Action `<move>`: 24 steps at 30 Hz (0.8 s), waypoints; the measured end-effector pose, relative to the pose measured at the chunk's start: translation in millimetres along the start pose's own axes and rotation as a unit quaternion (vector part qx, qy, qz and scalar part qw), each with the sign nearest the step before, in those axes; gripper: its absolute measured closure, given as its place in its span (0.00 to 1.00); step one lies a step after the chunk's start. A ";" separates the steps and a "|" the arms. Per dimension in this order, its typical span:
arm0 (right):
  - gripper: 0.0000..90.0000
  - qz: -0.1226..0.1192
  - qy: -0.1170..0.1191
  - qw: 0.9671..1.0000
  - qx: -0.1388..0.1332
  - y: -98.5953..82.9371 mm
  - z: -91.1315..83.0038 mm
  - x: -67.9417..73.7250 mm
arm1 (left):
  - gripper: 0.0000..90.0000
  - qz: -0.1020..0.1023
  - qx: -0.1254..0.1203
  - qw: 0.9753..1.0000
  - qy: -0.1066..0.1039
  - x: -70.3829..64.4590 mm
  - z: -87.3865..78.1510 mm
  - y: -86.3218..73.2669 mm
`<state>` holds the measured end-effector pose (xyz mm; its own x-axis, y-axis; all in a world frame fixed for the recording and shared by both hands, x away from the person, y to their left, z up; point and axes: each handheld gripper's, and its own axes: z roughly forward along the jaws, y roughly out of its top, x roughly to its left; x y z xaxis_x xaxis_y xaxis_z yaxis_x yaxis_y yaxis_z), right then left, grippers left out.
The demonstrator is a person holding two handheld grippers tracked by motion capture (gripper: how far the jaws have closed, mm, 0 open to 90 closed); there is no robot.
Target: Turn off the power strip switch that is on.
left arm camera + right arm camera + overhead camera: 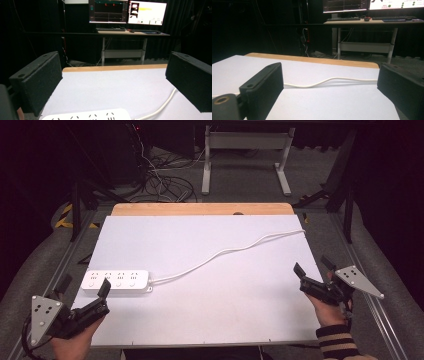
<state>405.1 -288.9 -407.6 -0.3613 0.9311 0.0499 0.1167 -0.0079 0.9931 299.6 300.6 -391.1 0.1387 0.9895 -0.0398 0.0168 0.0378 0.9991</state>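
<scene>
Just beside the power strip (116, 281), left gripper (85, 289) jaws released, right gripper (313, 266) likewise.

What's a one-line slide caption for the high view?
Left gripper open beside a white power strip, right gripper open at the table's far side, white cord between.

Bright overhead light on the table (200, 320), dark surroundings, soft focus.

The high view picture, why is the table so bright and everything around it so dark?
High view: light falls on the white table, so the power strip shows clearly while the room stays dim. Left gripper view: the monitors glow, and the near jaws look soft. Right gripper view: the cable casts a faint shadow.
</scene>
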 end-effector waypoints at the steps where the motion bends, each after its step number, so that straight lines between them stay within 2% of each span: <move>1: 0.08 0.000 -0.002 1.000 -0.001 -0.1 -0.7 -0.7 | 0.01 0.001 0.001 1.000 0.001 -0.1 0.4 0.0; 8: 0.08 0.000 -0.002 1.000 0.001 -0.5 -1.8 -0.9 | 0.05 -0.001 0.017 1.000 0.005 0.2 2.9 1.2; 12: 0.08 0.000 -0.001 1.000 0.001 -0.5 -1.6 -0.7 | 0.14 -0.005 0.027 1.000 0.007 0.6 1.6 3.9; 13: 0.09 0.001 0.000 1.000 0.001 -0.4 -1.5 -0.5 | 0.19 -0.007 0.031 0.999 0.006 1.1 0.4 5.4; 14: 0.09 0.000 0.001 1.000 0.001 -0.4 -1.4 -0.3 | 0.28 -0.009 0.036 0.999 -0.003 2.3 -1.0 7.2; 15: 0.09 0.000 0.002 1.000 0.002 -0.5 -1.3 -0.3 | 0.41 -0.006 0.036 0.999 -0.011 3.1 -3.3 8.5; 16: 0.09 0.001 0.005 1.000 0.002 -0.6 -1.2 -0.3 | 0.51 0.008 0.034 0.999 -0.024 4.9 -6.2 10.2; 17: 0.09 0.001 0.005 1.000 0.002 -0.6 -1.2 -0.3 | 0.56 0.008 0.034 0.999 -0.024 4.9 -6.2 10.2; 19: 0.09 0.001 0.012 1.000 0.001 0.0 -1.2 0.6 | 0.84 0.009 0.053 0.997 -0.048 7.4 -5.2 9.2; 20: 0.09 0.001 0.012 1.000 0.000 0.2 -1.2 0.8 | 0.92 0.010 0.053 0.997 -0.047 7.5 -5.0 8.4; 21: 0.10 0.002 0.013 1.000 0.000 0.3 -1.3 1.3 | 0.99 0.012 0.053 0.998 -0.042 7.2 -4.5 7.9; 22: 0.10 0.000 0.014 1.000 0.000 0.2 -1.3 1.4 | 1.00 0.012 0.053 0.998 -0.042 7.2 -4.5 7.9; 24: 0.10 -0.001 0.015 1.000 0.002 -0.1 -1.3 1.0 | 1.00 0.029 0.047 0.998 -0.029 6.6 -4.9 9.3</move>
<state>403.5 -288.4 -407.4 -0.3893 0.9197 0.0506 0.1187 -0.0044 0.9929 295.8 308.2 -382.0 0.1982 0.9800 0.0158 0.0988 -0.0360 0.9945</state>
